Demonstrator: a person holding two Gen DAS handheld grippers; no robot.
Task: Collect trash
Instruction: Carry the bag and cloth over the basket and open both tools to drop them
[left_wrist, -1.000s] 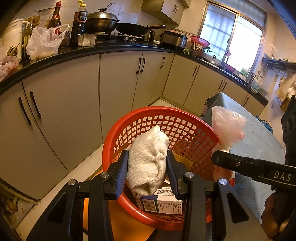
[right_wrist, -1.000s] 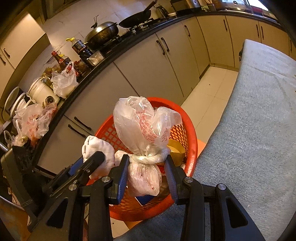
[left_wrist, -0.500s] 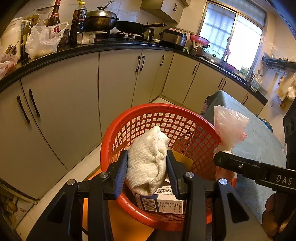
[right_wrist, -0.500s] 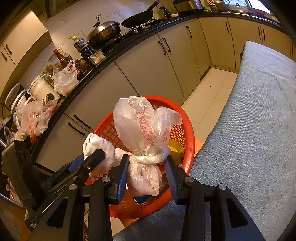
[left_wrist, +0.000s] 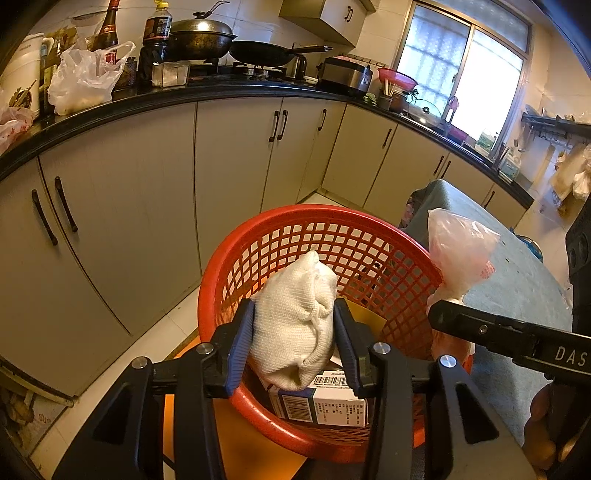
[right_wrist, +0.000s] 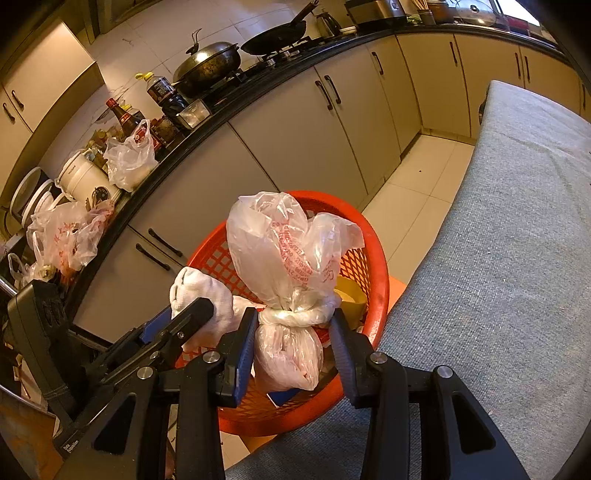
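Left wrist: jaws easing open, pads still touching upright white cloth bundle (left_wrist: 295, 325) above red basket (left_wrist: 373, 258)

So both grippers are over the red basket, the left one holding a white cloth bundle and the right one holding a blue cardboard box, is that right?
Not quite. The right gripper holds a knotted clear plastic bag, not a box, as the right wrist view shows. The rest stands: both are over the red basket, and the left gripper holds the white cloth bundle.
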